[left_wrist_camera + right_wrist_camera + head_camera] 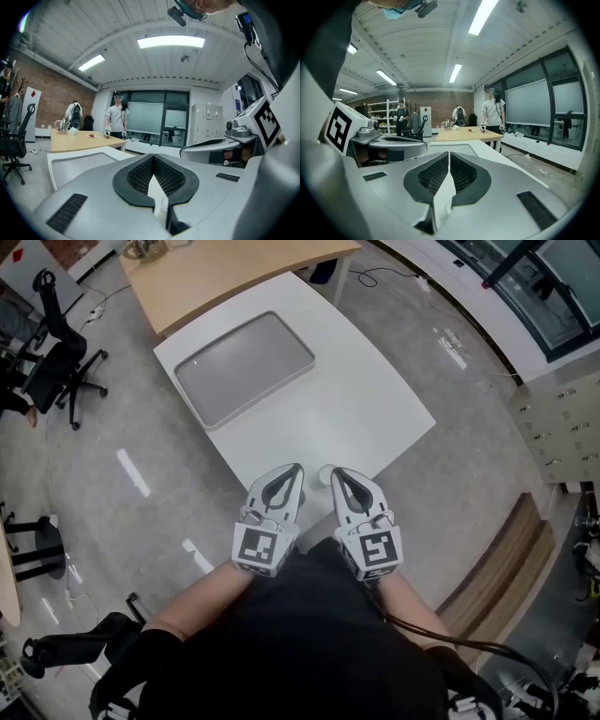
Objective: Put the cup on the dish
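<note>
White table (375, 409): holds the grey dish (244, 367) at its far-left part and the cup (325, 473) near the near edge.
Cup place: on the bare tabletop, well apart from the dish, just ahead of and between the two gripper tips; neither touches it.
Cup pose: from above it reads as a small round rim, so upright, mouth up, long axis vertical; too small to say more.
Dish pose: shallow rounded rectangle, flat, long axis running diagonally across the table.
Left gripper (296, 468): jaw tips meet, nothing clamped.
Right gripper (336, 471): jaws pressed together, empty.
Head view only: the whole table layout, both grippers side by side, the wooden table (225, 273) beyond, an office chair (56, 362) at left.
Left gripper view only: its closed tips (152, 159), the pale translucent cup (162, 206) low in the slot behind them, the dish (70, 164) edge-on at left, a person (115, 119) standing by the wooden table.
Right gripper view only: its closed tips (449, 153), shelving and windows; dish not made out here.
</note>
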Demonstrator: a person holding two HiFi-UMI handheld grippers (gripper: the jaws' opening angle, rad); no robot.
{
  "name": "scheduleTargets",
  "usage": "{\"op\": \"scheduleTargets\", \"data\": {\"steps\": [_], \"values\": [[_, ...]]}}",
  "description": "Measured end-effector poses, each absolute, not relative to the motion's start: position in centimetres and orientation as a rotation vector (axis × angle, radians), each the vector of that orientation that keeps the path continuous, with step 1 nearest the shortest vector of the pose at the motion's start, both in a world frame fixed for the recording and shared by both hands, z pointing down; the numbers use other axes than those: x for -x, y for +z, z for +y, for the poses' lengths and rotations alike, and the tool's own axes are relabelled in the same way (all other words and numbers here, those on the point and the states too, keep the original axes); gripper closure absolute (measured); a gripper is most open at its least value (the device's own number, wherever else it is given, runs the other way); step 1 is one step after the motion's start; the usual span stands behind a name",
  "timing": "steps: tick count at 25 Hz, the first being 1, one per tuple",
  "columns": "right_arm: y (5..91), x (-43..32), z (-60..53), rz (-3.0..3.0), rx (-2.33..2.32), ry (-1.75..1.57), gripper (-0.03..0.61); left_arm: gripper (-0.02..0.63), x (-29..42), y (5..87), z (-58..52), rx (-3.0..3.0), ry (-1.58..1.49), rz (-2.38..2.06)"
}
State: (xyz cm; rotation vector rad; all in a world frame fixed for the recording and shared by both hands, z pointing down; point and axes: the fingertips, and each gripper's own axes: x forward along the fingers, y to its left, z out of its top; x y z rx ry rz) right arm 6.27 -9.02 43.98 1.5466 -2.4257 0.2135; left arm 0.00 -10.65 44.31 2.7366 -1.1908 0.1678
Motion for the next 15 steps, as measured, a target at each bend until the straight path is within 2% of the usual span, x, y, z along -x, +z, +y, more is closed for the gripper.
{"op": "scheduleTargets", "data": {"steps": [15], "values": [[51.5,-7.2,-10.4,-2.360,-1.328,0.333,0.561,0.607,-1.9,49.0,-13.1,-2.697,0.267,-1.200]]}}
